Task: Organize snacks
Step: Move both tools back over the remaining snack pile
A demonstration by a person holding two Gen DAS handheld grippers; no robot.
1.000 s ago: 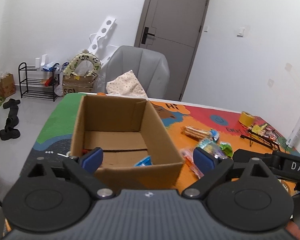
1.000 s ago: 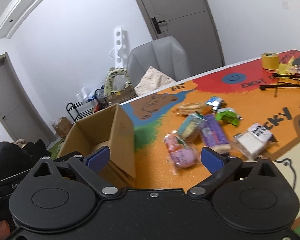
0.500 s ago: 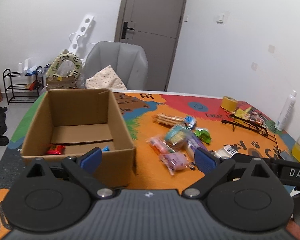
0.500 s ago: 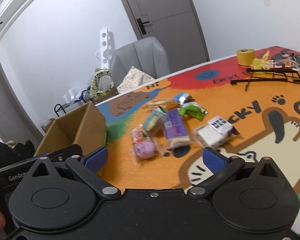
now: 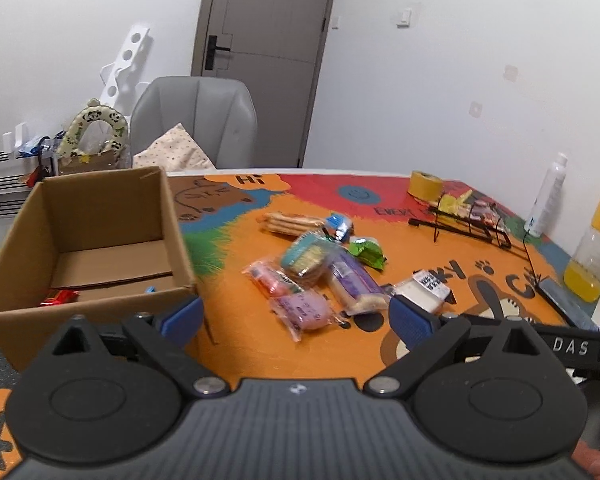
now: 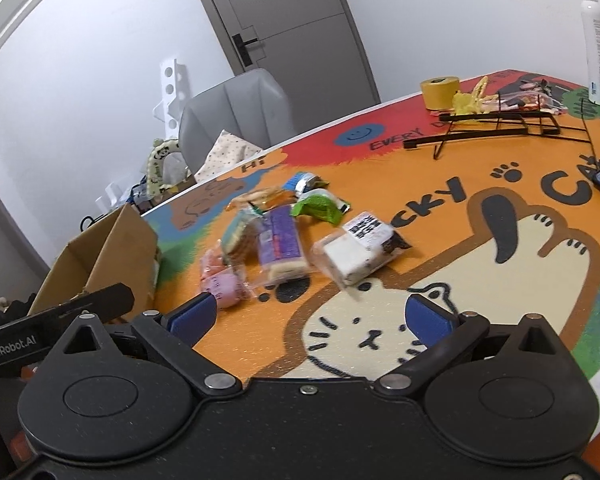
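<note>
We held the left gripper (image 5: 296, 318) above the near edge of the printed table mat (image 5: 440, 248), its blue pads spread wide with nothing between them. The right gripper (image 6: 312, 316) was likewise spread wide and empty, positioned over the cat face printed on the mat.

The cardboard box (image 5: 28, 308) stood open-topped at the left end of the table, near the left gripper. Inside it, a red wrapped snack (image 5: 58, 297) lay in the near left corner on the box floor, and a small blue item (image 5: 150, 289) lay against the near wall; its identity could not be determined.

The loose snacks lay in a cluster on the orange area, apart from the box. These comprised:
- a pink packet (image 5: 304, 312), nearest the left gripper;
- a purple-wrapped bar (image 6: 280, 242), just beside the pink packet;
- a white cake packet (image 6: 356, 250) with a black-and-white label, at the right edge of the cluster;
- a green packet (image 6: 320, 208) and a cracker sleeve (image 5: 290, 222), farther back.

At the far right of the table stood a roll of yellow tape (image 6: 440, 90), a black wire rack (image 6: 500, 128), a white spray bottle (image 6: 598, 44) and a bottle of yellow liquid (image 5: 592, 256).
</note>
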